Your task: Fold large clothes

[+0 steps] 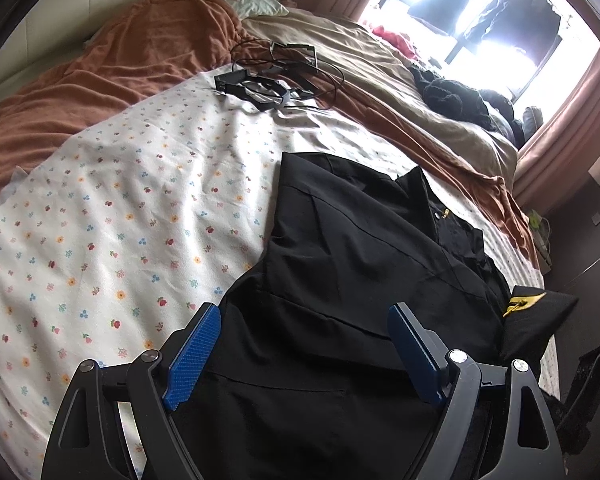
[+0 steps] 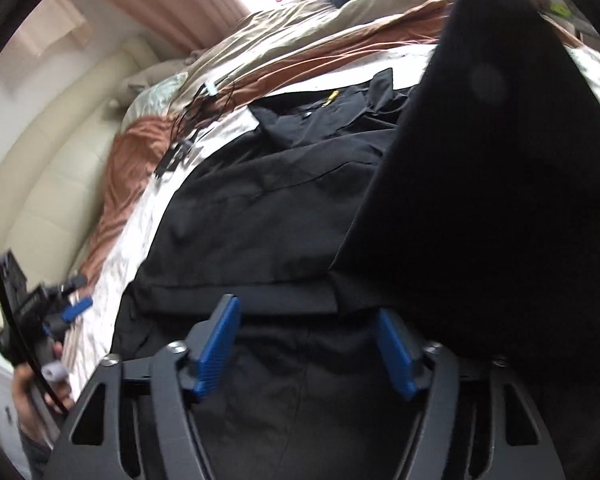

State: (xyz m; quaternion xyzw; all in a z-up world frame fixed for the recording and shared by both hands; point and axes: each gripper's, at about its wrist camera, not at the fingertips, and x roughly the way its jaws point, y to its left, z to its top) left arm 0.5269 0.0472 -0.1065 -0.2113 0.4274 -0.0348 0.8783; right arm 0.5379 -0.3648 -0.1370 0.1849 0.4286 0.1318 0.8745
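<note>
A large black garment (image 1: 352, 264) lies spread on the floral sheet (image 1: 120, 220) of a bed, its collar and a small yellow tag (image 1: 518, 304) toward the right. My left gripper (image 1: 304, 324) hovers open just over its near hem, blue pads (image 1: 192, 356) wide apart, holding nothing. In the right wrist view the same garment (image 2: 260, 208) fills the middle. My right gripper (image 2: 308, 344) is open above its near edge. A black flap of cloth (image 2: 500, 160) stands raised at the right, close to the lens; what holds it is hidden. The left gripper (image 2: 72, 312) shows at the far left in a hand.
A rust-brown blanket (image 1: 100, 92) and beige duvet (image 1: 400, 92) are bunched at the far side. Black frames and cables (image 1: 276, 80) lie on the sheet beyond the garment. A dark clothes pile (image 1: 460, 100) sits near the bright window (image 1: 480, 20). The bed's right edge drops to dark floor.
</note>
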